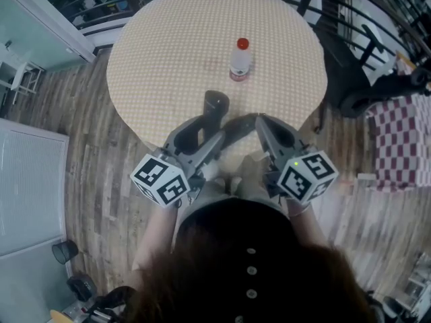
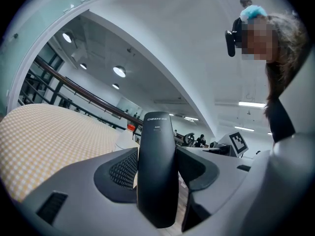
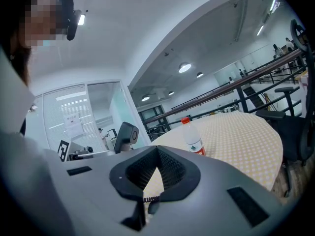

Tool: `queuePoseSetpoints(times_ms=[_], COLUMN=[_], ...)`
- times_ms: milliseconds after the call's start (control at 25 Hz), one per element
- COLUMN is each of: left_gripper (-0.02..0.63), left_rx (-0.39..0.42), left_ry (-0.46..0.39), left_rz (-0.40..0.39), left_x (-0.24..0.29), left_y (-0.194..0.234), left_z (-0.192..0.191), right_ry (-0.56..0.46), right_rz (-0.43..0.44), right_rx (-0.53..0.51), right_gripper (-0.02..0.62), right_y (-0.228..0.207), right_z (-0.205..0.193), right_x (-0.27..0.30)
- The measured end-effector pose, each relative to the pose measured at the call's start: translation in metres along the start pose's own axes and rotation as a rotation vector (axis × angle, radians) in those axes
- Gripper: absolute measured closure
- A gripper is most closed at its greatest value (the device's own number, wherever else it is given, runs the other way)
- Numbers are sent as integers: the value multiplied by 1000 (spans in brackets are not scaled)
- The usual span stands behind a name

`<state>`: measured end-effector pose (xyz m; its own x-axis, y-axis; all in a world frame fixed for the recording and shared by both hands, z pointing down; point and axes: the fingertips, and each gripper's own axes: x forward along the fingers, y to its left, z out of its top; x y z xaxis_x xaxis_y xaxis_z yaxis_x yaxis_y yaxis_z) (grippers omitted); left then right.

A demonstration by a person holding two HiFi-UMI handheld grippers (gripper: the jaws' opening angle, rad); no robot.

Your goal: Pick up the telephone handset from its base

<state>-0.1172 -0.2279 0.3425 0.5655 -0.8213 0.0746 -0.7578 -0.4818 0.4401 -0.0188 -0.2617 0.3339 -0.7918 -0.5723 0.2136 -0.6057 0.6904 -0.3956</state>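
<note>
Right, the handset (image 1: 215, 105) is clamped upright in the left claw (image 2: 157, 156), over the near edge of the table (image 1: 168, 46). Right claw (image 3: 157, 154) has its tips pinched together, the coiled cord (image 3: 150, 199) just beneath. Base not visible, so the lift looks done. Next: hold steady and watch cord tension.

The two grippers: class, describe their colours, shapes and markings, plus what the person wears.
The left gripper and right gripper have smooth grey bodies with black ribbed pads set in the jaws. Each carries a white marker cube printed with black squares. The person wears a dark buttoned top.
</note>
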Motion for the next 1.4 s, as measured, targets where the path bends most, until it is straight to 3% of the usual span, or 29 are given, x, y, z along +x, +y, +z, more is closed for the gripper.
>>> queuePoseSetpoints(times_ms=[1400], left_gripper=[353], left_rx=[12], left_ry=[17], left_rz=[-3], left_x=[1], left_y=[-1], left_z=[-4], right_ry=[26], right_rz=[-6], right_rx=[-51], right_gripper=[586], right_y=[6], right_z=[-6], right_x=[0])
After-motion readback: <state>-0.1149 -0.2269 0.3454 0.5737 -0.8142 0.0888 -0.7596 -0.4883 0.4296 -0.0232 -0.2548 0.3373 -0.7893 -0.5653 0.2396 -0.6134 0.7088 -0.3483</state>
